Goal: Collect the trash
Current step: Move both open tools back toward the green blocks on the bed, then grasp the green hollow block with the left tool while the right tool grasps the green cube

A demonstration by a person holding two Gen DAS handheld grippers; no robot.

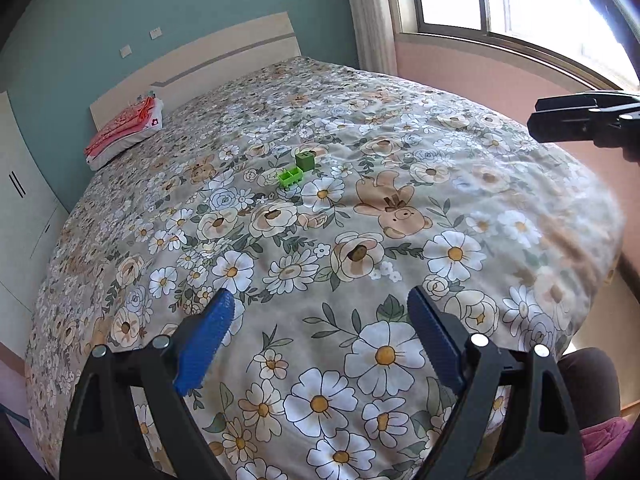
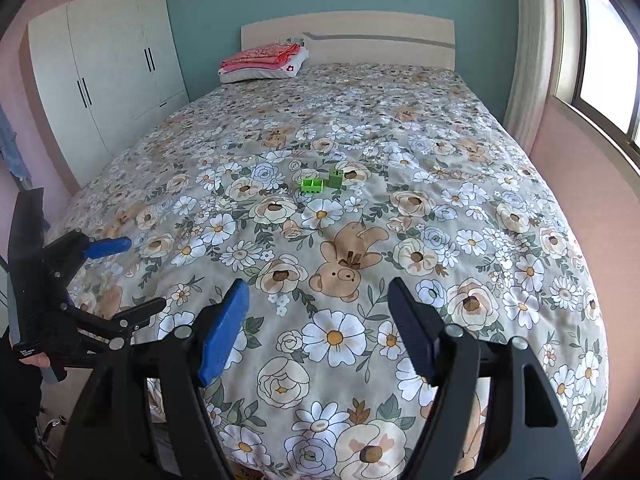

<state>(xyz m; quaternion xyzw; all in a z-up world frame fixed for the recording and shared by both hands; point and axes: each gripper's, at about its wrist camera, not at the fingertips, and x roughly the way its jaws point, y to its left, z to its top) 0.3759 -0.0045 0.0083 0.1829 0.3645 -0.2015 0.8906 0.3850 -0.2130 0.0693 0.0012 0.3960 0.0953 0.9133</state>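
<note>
The 2 green pieces (image 2: 322,184) are located mid-bed, well ahead of both empty, spread grippers, left gripper (image 1: 320,336) and right gripper (image 2: 318,320), neither clearly nearer.

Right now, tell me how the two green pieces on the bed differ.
The bright green piece is lime-coloured, while the dark green piece is a duller olive. The bright green piece lies low and long with open compartments facing up; the dark green piece stands taller and blockier. In the right wrist view the bright one sits to the left, the dark one to the right. Both are small and lie close together mid-bed on the floral bedspread.
</note>
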